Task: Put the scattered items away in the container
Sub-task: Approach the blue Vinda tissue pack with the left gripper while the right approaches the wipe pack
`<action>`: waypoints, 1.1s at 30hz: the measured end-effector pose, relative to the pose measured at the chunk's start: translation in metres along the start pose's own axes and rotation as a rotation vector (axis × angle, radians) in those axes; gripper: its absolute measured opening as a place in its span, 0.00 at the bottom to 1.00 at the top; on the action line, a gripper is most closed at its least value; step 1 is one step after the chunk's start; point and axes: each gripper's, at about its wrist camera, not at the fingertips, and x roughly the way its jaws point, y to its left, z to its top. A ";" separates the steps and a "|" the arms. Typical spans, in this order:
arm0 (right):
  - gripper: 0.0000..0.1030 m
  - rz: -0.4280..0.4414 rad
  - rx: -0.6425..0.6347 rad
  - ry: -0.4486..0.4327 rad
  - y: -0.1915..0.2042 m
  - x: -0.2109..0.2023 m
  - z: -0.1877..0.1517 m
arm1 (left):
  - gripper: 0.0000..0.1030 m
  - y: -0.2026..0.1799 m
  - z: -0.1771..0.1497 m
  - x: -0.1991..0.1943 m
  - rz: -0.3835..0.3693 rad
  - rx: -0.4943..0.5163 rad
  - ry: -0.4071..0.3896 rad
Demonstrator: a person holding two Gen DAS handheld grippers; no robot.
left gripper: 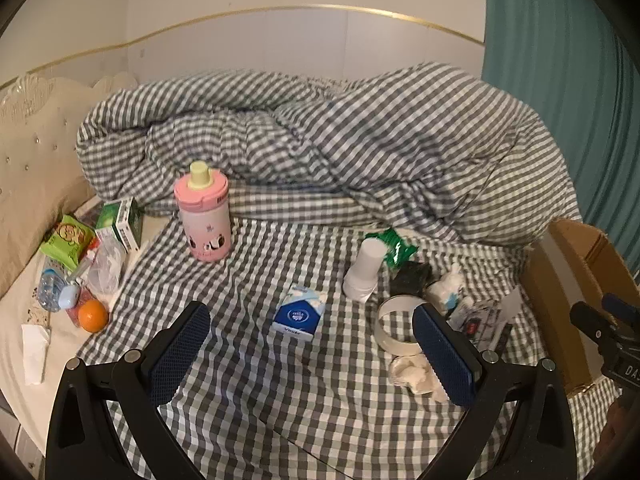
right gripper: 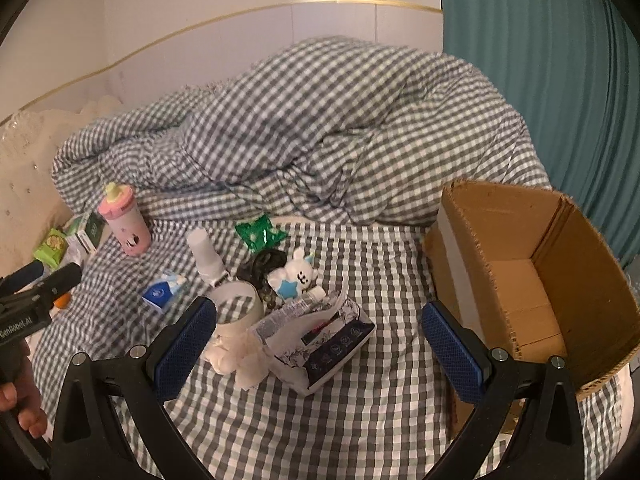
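We are hovering the left gripper (left gripper: pixel 312 356) and the right gripper (right gripper: pixel 320 344) over the bed, jaws spread wide and empty, ready to choose. The scattered items (right gripper: pixel 280 280) are lying at twelve o'clock; the cardboard box (right gripper: pixel 576 272) is waiting at two o'clock, open toward us.

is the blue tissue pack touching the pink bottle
Apart. The left wrist view shows bare checked sheet between the blue tissue pack and the pink bottle.

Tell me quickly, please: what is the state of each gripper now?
Left gripper: open, holding nothing, above the checked sheet.
Right gripper: open, holding nothing, beside the cardboard box.
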 end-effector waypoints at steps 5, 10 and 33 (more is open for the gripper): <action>1.00 0.011 0.003 0.057 -0.002 0.023 -0.007 | 1.00 0.003 -0.009 0.023 0.008 -0.001 0.039; 1.00 0.010 -0.027 0.102 0.005 0.045 -0.017 | 1.00 0.003 -0.018 0.044 0.004 0.005 0.078; 1.00 -0.071 -0.035 0.241 -0.012 0.140 -0.035 | 1.00 0.019 -0.040 0.152 0.063 -0.003 0.194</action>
